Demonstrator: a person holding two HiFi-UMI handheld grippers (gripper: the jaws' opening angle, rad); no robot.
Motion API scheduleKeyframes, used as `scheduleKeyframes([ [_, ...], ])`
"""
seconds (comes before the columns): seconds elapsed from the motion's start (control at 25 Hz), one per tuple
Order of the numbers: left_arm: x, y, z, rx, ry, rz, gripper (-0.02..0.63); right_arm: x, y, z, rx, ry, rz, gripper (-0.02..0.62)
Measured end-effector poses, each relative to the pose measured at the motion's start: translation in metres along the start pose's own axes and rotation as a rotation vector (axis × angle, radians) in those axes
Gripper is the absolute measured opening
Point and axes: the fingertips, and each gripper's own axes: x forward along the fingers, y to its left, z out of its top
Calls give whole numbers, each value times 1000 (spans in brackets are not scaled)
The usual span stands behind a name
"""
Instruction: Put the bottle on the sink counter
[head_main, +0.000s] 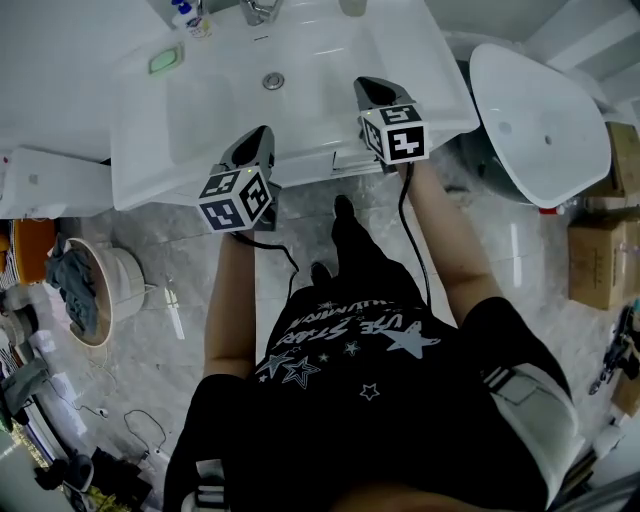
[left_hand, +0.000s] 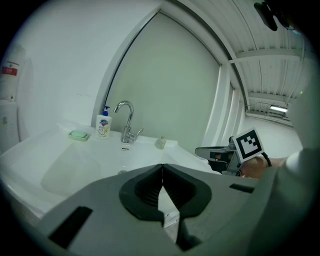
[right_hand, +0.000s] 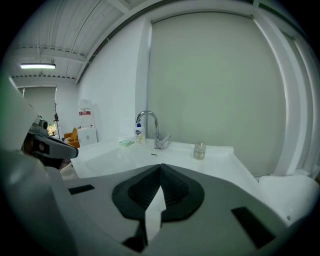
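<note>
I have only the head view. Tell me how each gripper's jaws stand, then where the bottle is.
Observer: On the left gripper the jaws are shut, with nothing between them.
Operator: Now the other one.
Observer: The right gripper is shut and empty too.
Operator: Give me the bottle.
Observer: The pump bottle stands upright on the sink counter, just left of the faucet and right of the green soap dish.

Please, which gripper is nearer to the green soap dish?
Left. The left gripper is at the sink front, on the soap dish side; the right gripper lies past the drain.
</note>
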Motion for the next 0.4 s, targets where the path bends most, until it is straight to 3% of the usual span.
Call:
scheduleKeyframes([
  [0.4, -59, -21, -28, 10, 0, -25, 9, -74, 43, -23, 26, -15, -17, 6],
])
